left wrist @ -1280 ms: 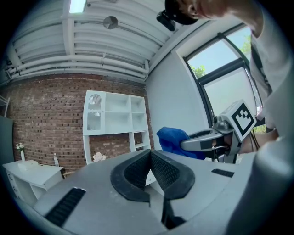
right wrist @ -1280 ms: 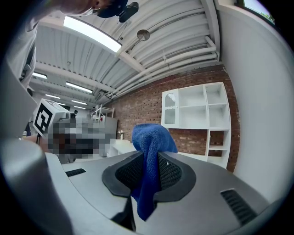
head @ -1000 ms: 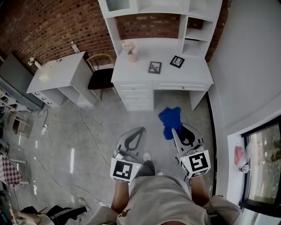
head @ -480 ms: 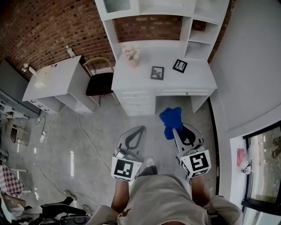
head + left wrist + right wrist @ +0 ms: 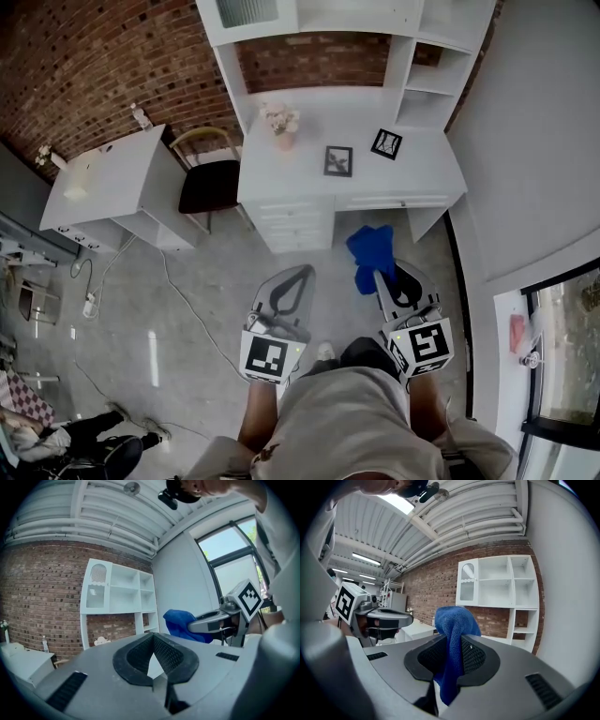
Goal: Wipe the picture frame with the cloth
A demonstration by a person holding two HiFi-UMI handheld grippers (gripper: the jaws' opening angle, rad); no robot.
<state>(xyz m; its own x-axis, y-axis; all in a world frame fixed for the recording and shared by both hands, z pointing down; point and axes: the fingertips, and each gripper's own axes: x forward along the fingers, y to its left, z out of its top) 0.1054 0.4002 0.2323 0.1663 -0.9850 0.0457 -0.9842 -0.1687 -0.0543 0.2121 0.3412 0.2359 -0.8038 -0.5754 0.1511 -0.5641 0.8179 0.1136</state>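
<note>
The right claw (image 5: 451, 644) is closed on a blue terry cloth (image 5: 454, 618). The fabric is pinched between the black ridged pads, with a rounded bunch standing above the tips and a tail hanging below them. The left claw (image 5: 152, 638) is drawn together at its tips and holds nothing.

Both claws are held side by side over the grey floor (image 5: 122, 300) in front of the white bench (image 5: 422, 171), well short of it, with their tips pointing toward it. The cloth hangs before the bench's open knee space, to the right of its drawers.

On the bench top sit two frames — a small dark picture frame (image 5: 338, 160) near the middle, and a second black picture frame (image 5: 385, 143) to its right, turned cornerwise and closer to the bench's back. They are apart from each other and well apart from both claws.

A pale pink vase of flowers (image 5: 280, 125) stands on the left part of the bench. White open shelves (image 5: 422, 56) rise from the bench's rear against the red brick wall (image 5: 112, 56). A chair with a black seat (image 5: 208, 183) sits at the bench's left end, and beyond it is a lower white table (image 5: 112, 178).
</note>
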